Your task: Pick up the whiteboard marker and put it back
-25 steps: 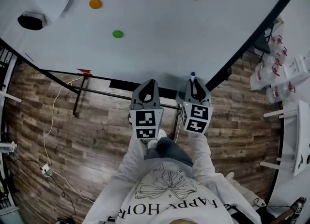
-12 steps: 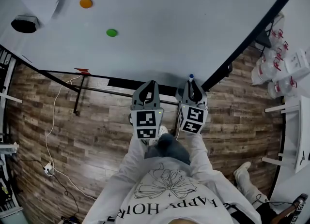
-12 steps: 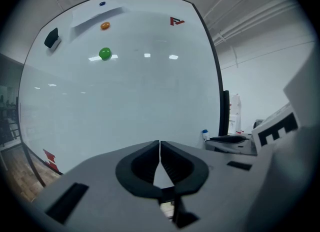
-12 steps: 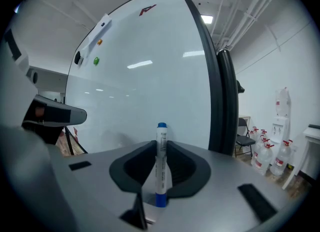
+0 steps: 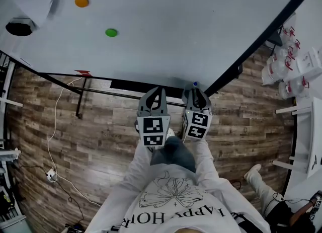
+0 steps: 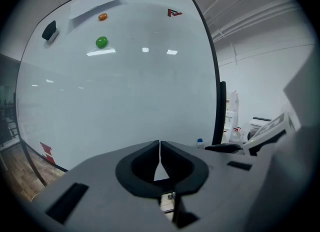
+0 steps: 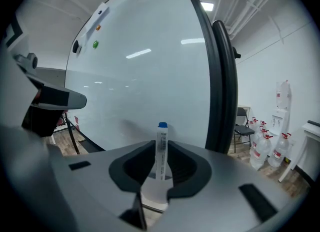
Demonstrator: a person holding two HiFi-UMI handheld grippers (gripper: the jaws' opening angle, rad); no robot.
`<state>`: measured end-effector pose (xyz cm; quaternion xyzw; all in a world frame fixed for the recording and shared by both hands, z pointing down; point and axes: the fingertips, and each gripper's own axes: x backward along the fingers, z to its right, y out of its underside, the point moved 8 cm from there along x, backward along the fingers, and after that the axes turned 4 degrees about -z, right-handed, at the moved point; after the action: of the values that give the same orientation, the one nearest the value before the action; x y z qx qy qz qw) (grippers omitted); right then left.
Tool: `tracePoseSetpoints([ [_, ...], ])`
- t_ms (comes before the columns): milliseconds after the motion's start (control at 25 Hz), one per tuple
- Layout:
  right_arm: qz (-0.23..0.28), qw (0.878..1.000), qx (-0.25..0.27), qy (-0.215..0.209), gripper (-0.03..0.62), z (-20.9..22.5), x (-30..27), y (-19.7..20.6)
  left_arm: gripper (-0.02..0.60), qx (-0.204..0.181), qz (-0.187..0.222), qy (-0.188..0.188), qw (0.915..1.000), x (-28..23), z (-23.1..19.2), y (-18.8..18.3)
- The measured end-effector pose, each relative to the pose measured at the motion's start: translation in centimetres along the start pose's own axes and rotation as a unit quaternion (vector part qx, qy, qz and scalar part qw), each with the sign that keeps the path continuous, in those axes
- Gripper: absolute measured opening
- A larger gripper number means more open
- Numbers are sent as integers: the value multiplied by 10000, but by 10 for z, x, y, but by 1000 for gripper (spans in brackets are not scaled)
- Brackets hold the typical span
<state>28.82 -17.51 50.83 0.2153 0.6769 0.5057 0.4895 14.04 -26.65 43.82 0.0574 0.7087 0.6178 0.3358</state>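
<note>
You hold a pair of tongs in each hand, side by side in the lower middle of the head view, both pointing up the frame toward a large whiteboard (image 5: 166,41) that fills the upper half.

Your left tongs (image 6: 159,148) are closed. In their own view the two dark jaws meet along a thin line at the centre, with nothing between them.

Your right tongs (image 7: 161,148) have the whiteboard marker (image 7: 162,135) between their jaws, which are opening. The marker stands upright at the centre of the right gripper view, a white barrel with a blue cap rising above the jaw tips, and both jaws touch its sides. In the head view only the blue cap shows, just above the right tongs, close to the whiteboard's lower edge and beside its black frame (image 5: 261,33).

On the board, a green magnet (image 5: 111,32) and an orange magnet (image 5: 81,1) sit in the upper left of the head view, with a black eraser (image 5: 19,27) at the far left edge. Wood-patterned floor (image 5: 90,141) lies below the board. Water bottles (image 5: 287,71) with red caps cluster at the right edge.
</note>
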Motion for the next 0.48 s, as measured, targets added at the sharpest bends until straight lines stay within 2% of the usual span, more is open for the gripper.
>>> tracePoseSetpoints([
  [120,53,10000,-54,18,116,1,4,-2,8,36,-8,30,10000,-1,1,2],
  [480,665,9978,-66,9,83,2,34,-47,8,25,356,-12,9994,8,0,-21],
])
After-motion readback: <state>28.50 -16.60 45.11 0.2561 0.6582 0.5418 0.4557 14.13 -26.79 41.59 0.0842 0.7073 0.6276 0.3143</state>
